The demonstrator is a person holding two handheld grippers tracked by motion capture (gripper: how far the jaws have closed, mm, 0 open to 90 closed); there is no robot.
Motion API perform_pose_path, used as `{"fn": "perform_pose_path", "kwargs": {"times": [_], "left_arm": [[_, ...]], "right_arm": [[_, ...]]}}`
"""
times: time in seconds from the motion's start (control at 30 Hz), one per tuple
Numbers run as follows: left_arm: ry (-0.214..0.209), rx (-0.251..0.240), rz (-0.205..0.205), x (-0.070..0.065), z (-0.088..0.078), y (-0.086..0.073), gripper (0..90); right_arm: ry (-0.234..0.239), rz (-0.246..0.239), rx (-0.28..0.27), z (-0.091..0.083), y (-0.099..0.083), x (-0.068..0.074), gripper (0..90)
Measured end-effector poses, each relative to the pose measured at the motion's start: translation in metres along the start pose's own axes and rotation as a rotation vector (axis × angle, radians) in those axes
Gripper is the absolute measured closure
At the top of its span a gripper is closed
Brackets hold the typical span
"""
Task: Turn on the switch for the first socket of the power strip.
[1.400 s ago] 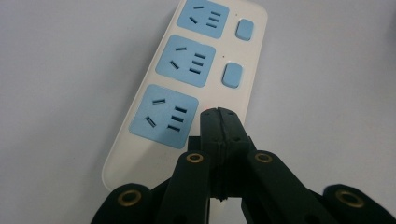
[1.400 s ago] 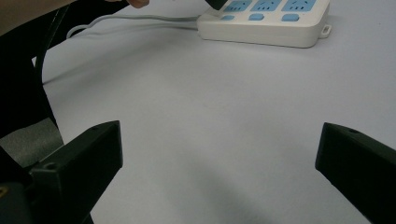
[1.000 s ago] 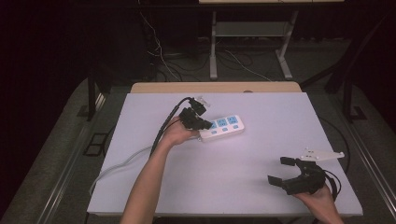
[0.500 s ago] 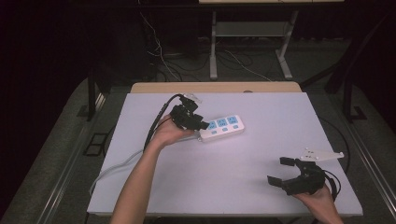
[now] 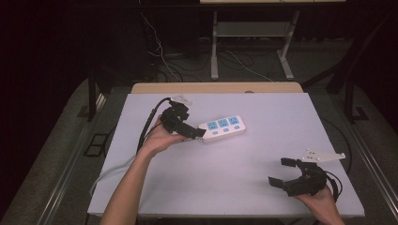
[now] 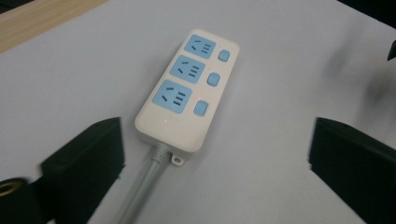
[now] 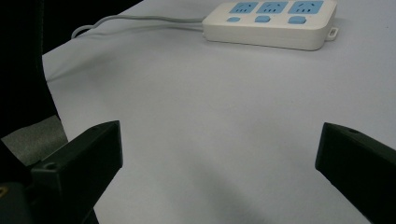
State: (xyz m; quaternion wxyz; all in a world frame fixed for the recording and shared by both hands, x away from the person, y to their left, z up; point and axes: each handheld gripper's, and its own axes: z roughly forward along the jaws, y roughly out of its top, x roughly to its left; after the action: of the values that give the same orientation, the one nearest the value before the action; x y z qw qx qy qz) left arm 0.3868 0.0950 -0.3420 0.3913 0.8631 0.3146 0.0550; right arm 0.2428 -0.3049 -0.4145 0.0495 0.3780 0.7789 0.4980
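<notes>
step: release power strip (image 5: pixel 221 128) | place: flat, toward tabletop's far edge, left of middle | left gripper (image 5: pixel 191 133) jaws just opening, wide, nothing between | right gripper (image 5: pixel 282 173) wide, empty | tip: back off without snagging grey cord (image 6: pixel 140 193)

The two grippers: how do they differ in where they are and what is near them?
The left gripper is at the cabled end of the white power strip, far across the table; the right gripper is near the table's front edge, with bare surface between its jaws. The left sits raised over the strip; the right sits low. Both are open and hold nothing.
</notes>
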Motion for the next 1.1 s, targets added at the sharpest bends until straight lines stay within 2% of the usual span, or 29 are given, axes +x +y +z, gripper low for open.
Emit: {"fn": "perform_pose_path", "kwargs": {"times": [0.17,0.6,0.9,1.1], "left_arm": [[-0.001,-0.025,0.006,-0.004,-0.011,-0.013,0.0],[0.014,-0.122,-0.022,-0.013,-0.042,-0.052,0.0],[0.017,-0.180,-0.033,-0.025,-0.053,-0.079,0.0],[0.038,-0.206,-0.054,-0.034,-0.055,-0.108,0.0]], "right_arm": [[0.001,-0.002,0.000,0.000,0.000,0.000,0.3],[0.001,-0.002,0.007,0.002,0.000,0.001,0.3],[0.002,-0.001,0.010,0.003,0.000,0.002,0.3],[0.002,0.003,0.010,0.003,-0.001,0.003,0.3]]}}
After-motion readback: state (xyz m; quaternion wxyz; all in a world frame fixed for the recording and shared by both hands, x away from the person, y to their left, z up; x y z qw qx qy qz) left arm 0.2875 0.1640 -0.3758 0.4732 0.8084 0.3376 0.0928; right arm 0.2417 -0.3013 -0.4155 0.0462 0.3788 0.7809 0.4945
